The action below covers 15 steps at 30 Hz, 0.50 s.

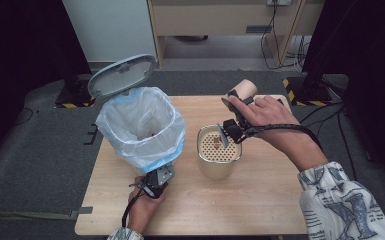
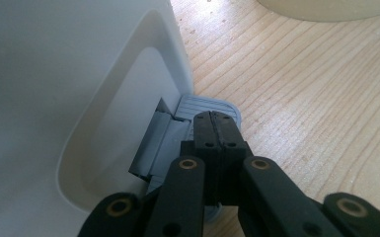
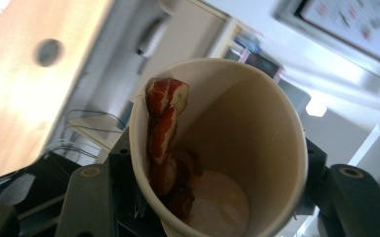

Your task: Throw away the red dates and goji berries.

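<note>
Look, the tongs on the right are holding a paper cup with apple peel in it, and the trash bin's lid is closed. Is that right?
Not quite. The trash bin's lid is open, tipped up behind the bin, as the high view shows. The rest holds: the right tongs grip the paper cup with apple peel inside, seen in the right gripper view.

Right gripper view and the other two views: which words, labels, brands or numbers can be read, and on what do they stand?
No text can be read.
The wall board carries coloured marks, too blurred to read.
The paper cup, bin and perforated container show no print.
</note>
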Each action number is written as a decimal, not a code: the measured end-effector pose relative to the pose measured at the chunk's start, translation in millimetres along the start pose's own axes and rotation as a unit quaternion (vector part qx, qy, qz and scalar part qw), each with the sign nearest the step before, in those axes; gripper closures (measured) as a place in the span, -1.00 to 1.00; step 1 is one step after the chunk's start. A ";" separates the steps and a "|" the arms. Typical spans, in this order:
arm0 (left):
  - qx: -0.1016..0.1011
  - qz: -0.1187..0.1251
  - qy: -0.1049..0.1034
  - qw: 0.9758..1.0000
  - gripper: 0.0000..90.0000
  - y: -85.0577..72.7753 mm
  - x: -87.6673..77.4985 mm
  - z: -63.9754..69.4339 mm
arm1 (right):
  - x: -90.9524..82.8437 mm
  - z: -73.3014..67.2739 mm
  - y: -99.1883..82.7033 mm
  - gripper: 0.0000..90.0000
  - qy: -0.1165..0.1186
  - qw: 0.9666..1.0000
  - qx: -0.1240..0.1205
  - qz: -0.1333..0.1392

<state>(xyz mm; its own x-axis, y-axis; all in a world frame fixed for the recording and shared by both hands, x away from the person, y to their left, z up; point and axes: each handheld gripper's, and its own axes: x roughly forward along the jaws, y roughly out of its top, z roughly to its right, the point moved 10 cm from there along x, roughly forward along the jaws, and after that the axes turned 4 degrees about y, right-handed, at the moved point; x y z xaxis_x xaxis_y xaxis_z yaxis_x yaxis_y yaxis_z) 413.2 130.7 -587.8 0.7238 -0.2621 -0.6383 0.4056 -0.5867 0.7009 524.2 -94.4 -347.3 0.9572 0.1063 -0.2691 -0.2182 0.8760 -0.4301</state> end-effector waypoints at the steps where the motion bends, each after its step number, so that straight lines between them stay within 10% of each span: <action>1: 0.000 0.000 0.000 1.000 0.98 -0.1 -0.1 0.0 | 3.3 -1.8 4.8 -0.08 0.002 1.000 -0.003 0.001; 4: -0.006 0.004 -0.002 1.000 0.98 0.6 0.2 0.8 | 9.3 -42.2 31.2 -0.08 0.051 0.992 -0.117 0.010; 7: -0.006 0.005 -0.004 1.000 0.98 0.6 0.1 0.7 | 12.2 -26.4 18.3 -0.08 0.036 0.999 -0.041 0.000; 11: -0.006 0.005 -0.003 1.000 0.98 0.8 0.1 0.8 | 7.8 -35.6 20.1 -0.09 0.048 0.995 -0.086 0.003; 15: -0.010 0.008 -0.003 1.000 0.98 1.4 0.3 1.9 | 10.0 -39.2 19.4 -0.10 0.051 0.997 -0.049 0.011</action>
<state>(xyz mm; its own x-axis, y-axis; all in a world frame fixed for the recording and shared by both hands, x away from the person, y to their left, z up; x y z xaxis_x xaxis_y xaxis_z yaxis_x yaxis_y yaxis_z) 412.9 128.3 -587.6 0.7266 -0.2754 -0.6295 0.4060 -0.5670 0.7167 522.0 -94.9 -392.1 0.9288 0.0725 -0.3634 -0.2616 0.8230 -0.5043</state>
